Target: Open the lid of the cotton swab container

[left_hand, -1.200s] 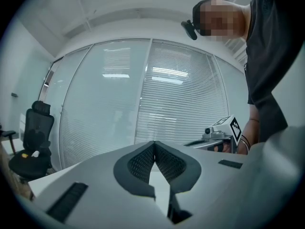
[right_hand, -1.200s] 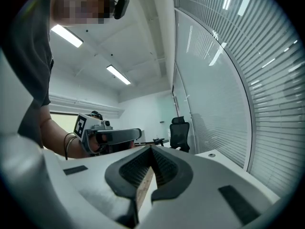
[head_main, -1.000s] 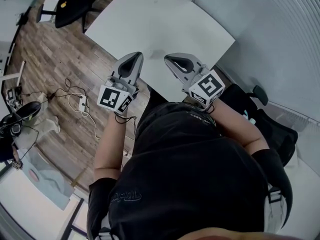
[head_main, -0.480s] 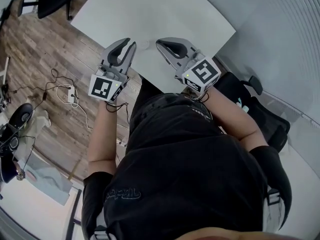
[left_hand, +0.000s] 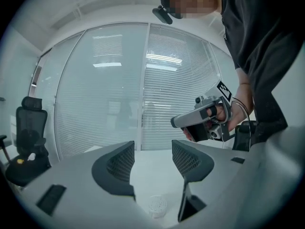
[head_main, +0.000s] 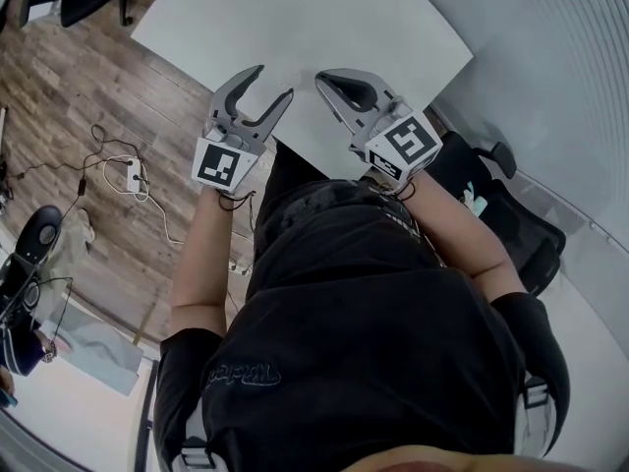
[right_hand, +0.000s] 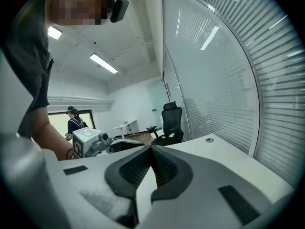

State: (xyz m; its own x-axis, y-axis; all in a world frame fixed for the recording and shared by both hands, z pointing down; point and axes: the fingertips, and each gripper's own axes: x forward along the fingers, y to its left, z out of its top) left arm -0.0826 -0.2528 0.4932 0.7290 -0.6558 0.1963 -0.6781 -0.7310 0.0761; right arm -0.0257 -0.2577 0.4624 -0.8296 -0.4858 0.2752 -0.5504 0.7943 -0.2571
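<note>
Lowered toward the white counter (head_main: 295,18), the left gripper (head_main: 273,82) has just been spreading its jaws above the small round cotton swab container (left_hand: 156,206), still untouched and seemingly unopened, while the right gripper (head_main: 324,77) keeps its jaws pressed together, empty.

Bright, even ceiling light; sharp pictures, with strong fisheye bending at edges.

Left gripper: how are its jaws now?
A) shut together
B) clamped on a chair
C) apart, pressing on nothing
C: the left gripper has just been opening its jaws; they stand apart, and the white container low in the gap is not pressed.
</note>
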